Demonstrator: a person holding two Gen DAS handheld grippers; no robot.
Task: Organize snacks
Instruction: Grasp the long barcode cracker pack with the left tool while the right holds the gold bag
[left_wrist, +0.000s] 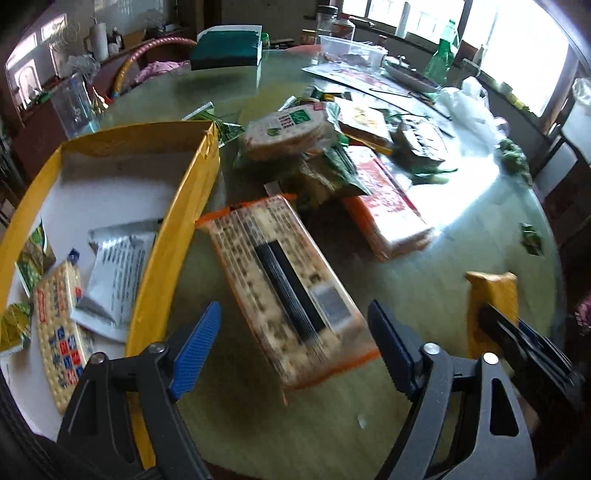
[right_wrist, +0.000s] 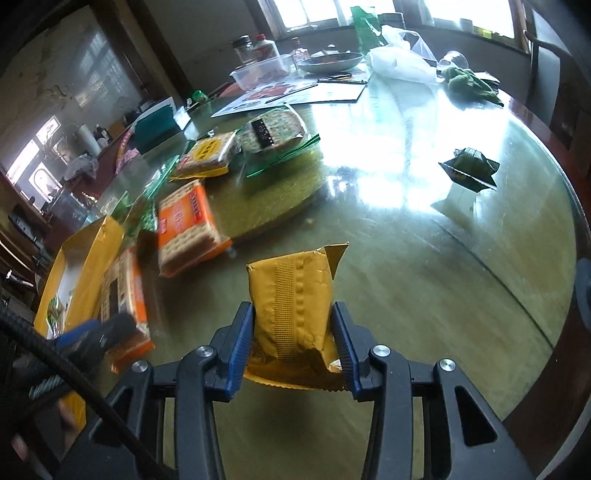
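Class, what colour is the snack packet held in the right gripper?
Mustard yellow; the snack packet shows best in the right wrist view.

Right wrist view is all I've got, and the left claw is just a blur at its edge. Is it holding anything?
Observer: No. The left claw is open and its pads press on nothing.
Operator: What's in front of it?
Observer: An orange-edged cracker pack lies flat on the table, just right of the yellow box and in line with the open jaws.
Operator: Anything in that box?
Observer: Yes. A silver sachet, a red-and-blue cracker pack and some green packets lie at its near end. Its white floor shows at the far end.
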